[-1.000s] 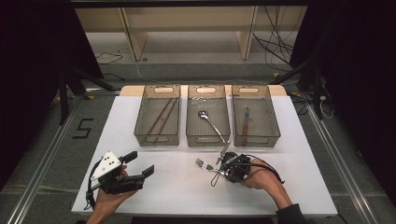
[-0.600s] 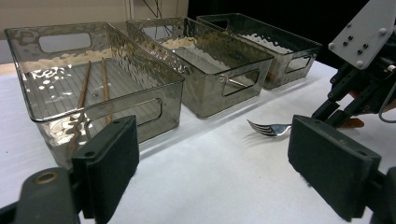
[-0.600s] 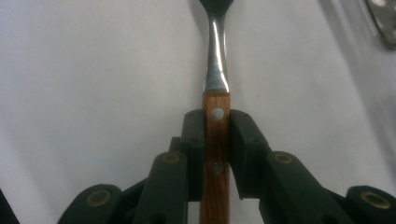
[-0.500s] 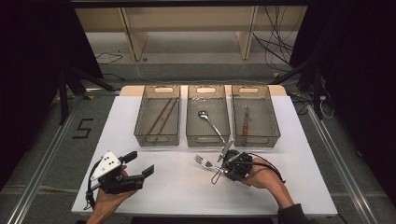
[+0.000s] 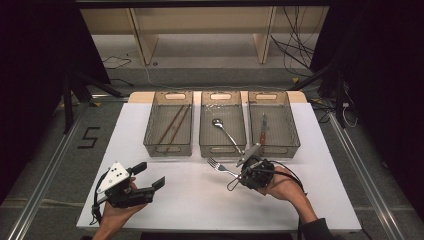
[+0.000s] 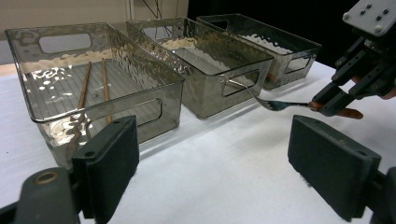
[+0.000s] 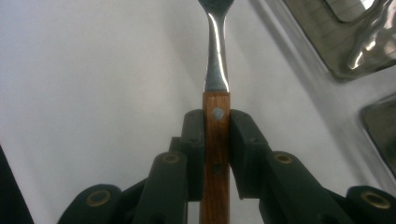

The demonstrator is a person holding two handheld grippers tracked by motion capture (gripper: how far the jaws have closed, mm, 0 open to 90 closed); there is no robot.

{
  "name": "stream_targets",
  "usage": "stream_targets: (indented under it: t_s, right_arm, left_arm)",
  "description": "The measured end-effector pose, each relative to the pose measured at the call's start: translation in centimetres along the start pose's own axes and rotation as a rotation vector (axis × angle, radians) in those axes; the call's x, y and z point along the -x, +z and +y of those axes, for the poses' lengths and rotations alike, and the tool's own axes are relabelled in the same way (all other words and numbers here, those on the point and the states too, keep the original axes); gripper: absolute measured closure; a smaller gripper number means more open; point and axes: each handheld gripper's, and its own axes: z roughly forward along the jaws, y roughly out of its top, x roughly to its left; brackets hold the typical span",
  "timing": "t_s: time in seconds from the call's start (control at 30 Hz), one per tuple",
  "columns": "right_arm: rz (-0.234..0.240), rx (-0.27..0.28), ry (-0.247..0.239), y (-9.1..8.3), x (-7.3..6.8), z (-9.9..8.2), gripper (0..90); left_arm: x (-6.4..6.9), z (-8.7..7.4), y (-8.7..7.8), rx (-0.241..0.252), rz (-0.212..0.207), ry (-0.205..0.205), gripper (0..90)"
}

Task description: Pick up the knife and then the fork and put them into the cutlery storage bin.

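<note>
On the white table [image 5: 190, 200], near its front edge and right of centre, the right gripper [image 5: 248, 169] has its two black jaws closed on the wooden handle of a fork [image 5: 220, 166]. In the right gripper view, the pads [image 7: 194, 140] press the handle from both sides just below its rivet, and the steel neck of the fork [image 7: 216, 60] runs straight out ahead of the jaws. In the high view, the tines point toward the left side of the table, and the fork lies just in front of the middle bin [image 5: 223, 145]. In the left gripper view, the fork [image 6: 280, 104] appears roughly level, close above the table, with the right gripper [image 6: 336, 100] holding its far end.

At the front left of the table, the left gripper [image 5: 149, 176] has its jaws wide apart with nothing between them; the pads [image 6: 109, 163] frame bare tabletop.

Three clear bins stand side by side across the far half of the table. The left bin [image 5: 169, 147] holds two chopsticks [image 5: 172, 125], the middle bin holds a spoon [image 5: 226, 132], and the right bin [image 5: 280, 147] holds a knife [image 5: 263, 129].
</note>
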Motion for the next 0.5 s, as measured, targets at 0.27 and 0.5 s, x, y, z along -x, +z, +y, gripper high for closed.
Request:
stream_targets:
  t_s: [0.27,0.5]
  right_arm:
    - [-0.009,0.054,0.024,-1.0,0.4,0.0,77.3]
    - [-0.015,0.093,0.047,-1.7,0.7,-0.1,77.3]
  left_arm:
    - [0.0,0.0,0.0,0.000,0.000,-0.001,16.2]
    - [0.0,0.0,0.0,-0.005,-0.001,0.002,16.2]
